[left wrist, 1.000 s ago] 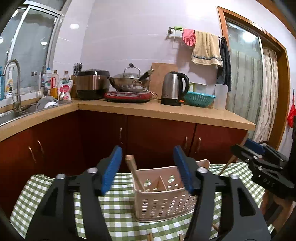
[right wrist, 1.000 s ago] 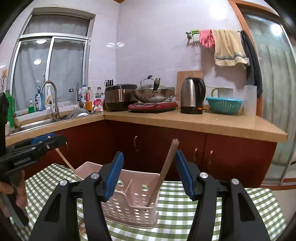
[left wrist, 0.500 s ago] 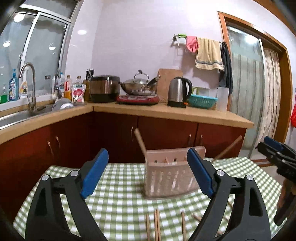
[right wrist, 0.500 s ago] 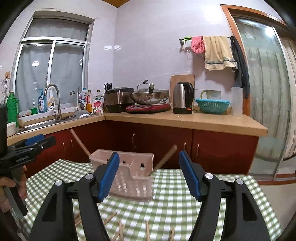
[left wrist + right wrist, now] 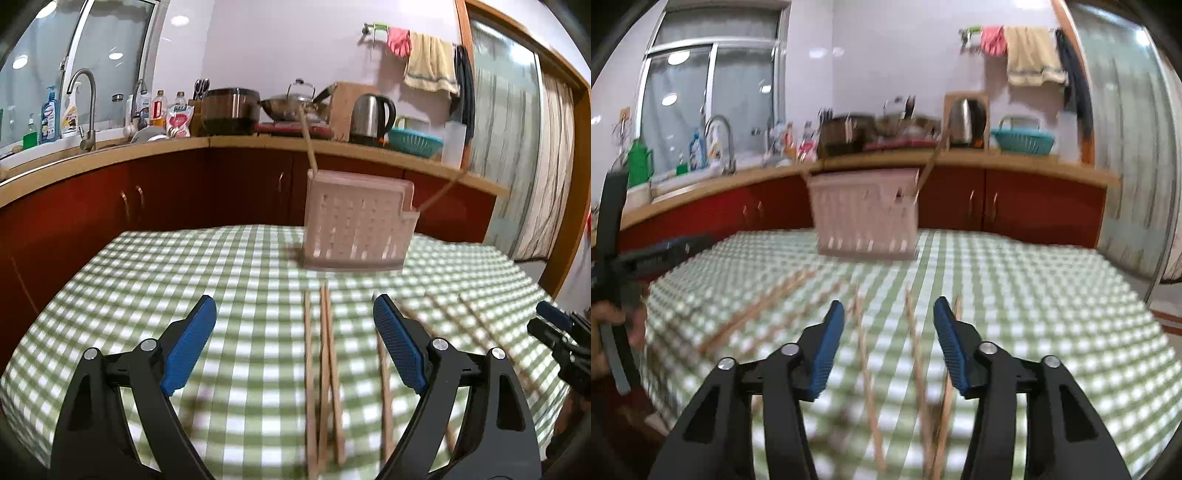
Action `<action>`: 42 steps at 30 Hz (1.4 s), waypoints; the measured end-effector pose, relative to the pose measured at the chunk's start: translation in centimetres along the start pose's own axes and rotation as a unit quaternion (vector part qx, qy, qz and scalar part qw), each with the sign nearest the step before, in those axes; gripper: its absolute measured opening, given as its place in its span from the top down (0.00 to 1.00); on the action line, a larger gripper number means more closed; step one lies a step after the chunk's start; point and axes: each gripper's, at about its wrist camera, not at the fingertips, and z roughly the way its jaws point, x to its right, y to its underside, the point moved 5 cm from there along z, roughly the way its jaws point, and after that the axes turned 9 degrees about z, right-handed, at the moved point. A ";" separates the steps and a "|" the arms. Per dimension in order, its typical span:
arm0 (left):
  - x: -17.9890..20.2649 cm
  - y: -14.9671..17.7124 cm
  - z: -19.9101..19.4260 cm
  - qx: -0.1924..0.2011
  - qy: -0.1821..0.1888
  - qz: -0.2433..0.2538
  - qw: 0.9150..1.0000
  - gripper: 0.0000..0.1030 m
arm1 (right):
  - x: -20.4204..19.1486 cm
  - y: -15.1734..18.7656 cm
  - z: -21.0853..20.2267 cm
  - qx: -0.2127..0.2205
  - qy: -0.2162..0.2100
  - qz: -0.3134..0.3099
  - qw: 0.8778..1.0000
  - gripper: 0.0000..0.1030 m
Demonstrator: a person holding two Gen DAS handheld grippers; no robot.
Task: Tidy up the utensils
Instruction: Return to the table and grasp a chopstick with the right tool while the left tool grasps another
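Both grippers hang low over the checked tablecloth (image 5: 229,280) with their blue pads spread apart and nothing between them: the left gripper (image 5: 291,339) above a close pair of chopsticks (image 5: 325,354), the right gripper (image 5: 888,339) above several more sticks (image 5: 916,354). Motion blur smears the right wrist view, so the count of sticks there is hard to make out, and their near ends run out of frame. Another stick (image 5: 384,373) is partly hidden behind the left gripper's right finger. At the right edge of the left wrist view the right gripper's tip is cut off. Farther back, in the middle of the table, stands the pink slotted holder (image 5: 356,225), upright, with two sticks (image 5: 308,140) leaning out of it, one at each end. Beyond it, red cabinets (image 5: 177,192) carry a counter with a kettle (image 5: 371,114), a wok (image 5: 295,105) and a teal basket (image 5: 415,142).
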 end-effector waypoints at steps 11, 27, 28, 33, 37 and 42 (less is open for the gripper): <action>0.2 5.8 -0.5 -0.056 -0.001 0.001 0.998 0.25 | 0.5 6.4 0.7 -0.065 -0.013 0.004 0.998 0.78; 0.2 8.3 1.1 -0.107 0.004 0.001 0.994 0.47 | -0.2 6.6 0.9 -0.076 -0.009 -0.012 0.997 0.93; 0.2 8.4 1.3 -0.111 0.004 0.001 0.994 0.48 | -0.2 6.6 0.9 -0.076 -0.009 -0.011 0.997 0.93; 0.3 8.6 1.6 -0.114 0.007 0.007 0.993 0.48 | -0.3 6.7 1.0 -0.079 -0.009 -0.011 0.997 0.93; 0.8 8.7 2.2 -0.122 0.005 0.022 0.992 0.48 | -0.3 6.6 1.1 -0.080 -0.009 -0.012 0.997 0.93; 0.9 8.7 2.2 -0.123 0.004 0.025 0.992 0.46 | -0.3 6.7 1.1 -0.080 -0.010 -0.010 0.997 0.93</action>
